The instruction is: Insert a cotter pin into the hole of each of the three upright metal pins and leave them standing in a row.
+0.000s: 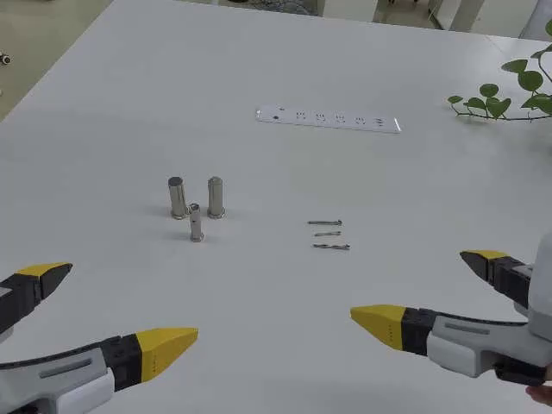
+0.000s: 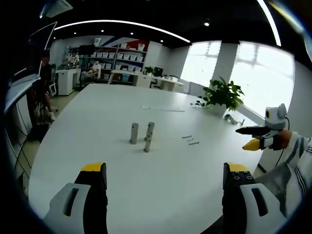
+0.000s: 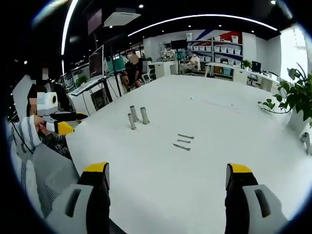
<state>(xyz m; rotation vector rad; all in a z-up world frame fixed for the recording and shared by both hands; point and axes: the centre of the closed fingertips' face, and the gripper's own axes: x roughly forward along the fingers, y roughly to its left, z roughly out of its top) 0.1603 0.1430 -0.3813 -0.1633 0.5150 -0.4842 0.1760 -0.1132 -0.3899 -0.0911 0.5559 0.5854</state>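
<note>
Three metal pins (image 1: 197,205) stand upright in a tight cluster on the white table; they also appear as metal pins (image 2: 142,134) and metal pins (image 3: 136,117) in the gripper views. Three cotter pins (image 1: 328,234) lie side by side to their right, seen again as cotter pins (image 2: 190,140) and cotter pins (image 3: 183,141). My left gripper (image 1: 108,306) hangs open near the front left, well short of the pins. My right gripper (image 1: 435,289) is open at the front right, nearer the cotter pins, with nothing between its jaws.
A white power strip (image 1: 328,118) lies farther back on the table (image 1: 259,328). A potted plant (image 1: 517,90) trails over the far right edge. People and desks stand beyond the table's far side.
</note>
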